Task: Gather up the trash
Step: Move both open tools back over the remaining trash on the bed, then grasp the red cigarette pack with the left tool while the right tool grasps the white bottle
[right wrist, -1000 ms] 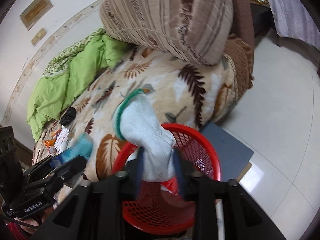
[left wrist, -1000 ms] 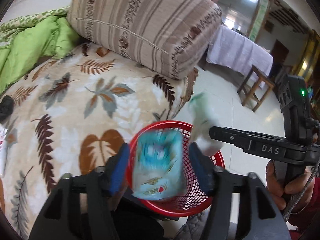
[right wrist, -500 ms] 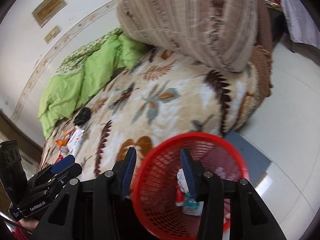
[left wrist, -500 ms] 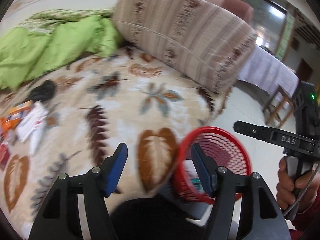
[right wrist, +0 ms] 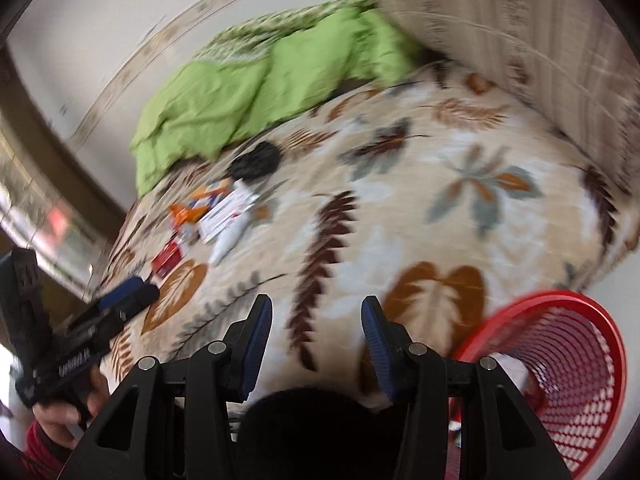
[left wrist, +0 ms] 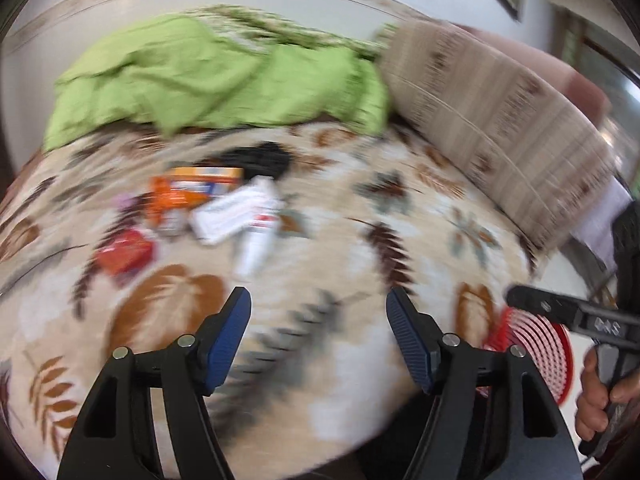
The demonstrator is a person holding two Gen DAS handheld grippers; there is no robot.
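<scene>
Big leaf-print blanket (left wrist: 320, 240) filling most of both views, all smeared with motion blur. Striped brown cushion (left wrist: 500, 140) up in the upper right, crumpled green quilt (left wrist: 208, 76) bunched along the top left next to it. Red mesh basket (right wrist: 568, 372) down in the lower right corner of the right wrist view, just off the blanket's edge, with a couple of pale bits inside, too blurry to name; only a sliver of it showing at right in the left wrist view. Left gripper (left wrist: 319, 340) bottom centre, blue pads spread wide and jaws opening, nothing between them but blanket. Right gripper (right wrist: 317, 344) bottom centre of its own view, pads parted a moderate way, nothing held either. Trash pile (left wrist: 200, 212) sitting left of centre on the blanket, well apart from both grippers and from the basket: orange packet (left wrist: 180, 196), white box (left wrist: 236, 212) touching it, white tube (left wrist: 254, 248) just below that, red wrapper (left wrist: 126, 252) further left, black lump (left wrist: 260, 160) at the top of the heap. Hand (left wrist: 600, 396) gripping the other handle at the far lower right edge
</scene>
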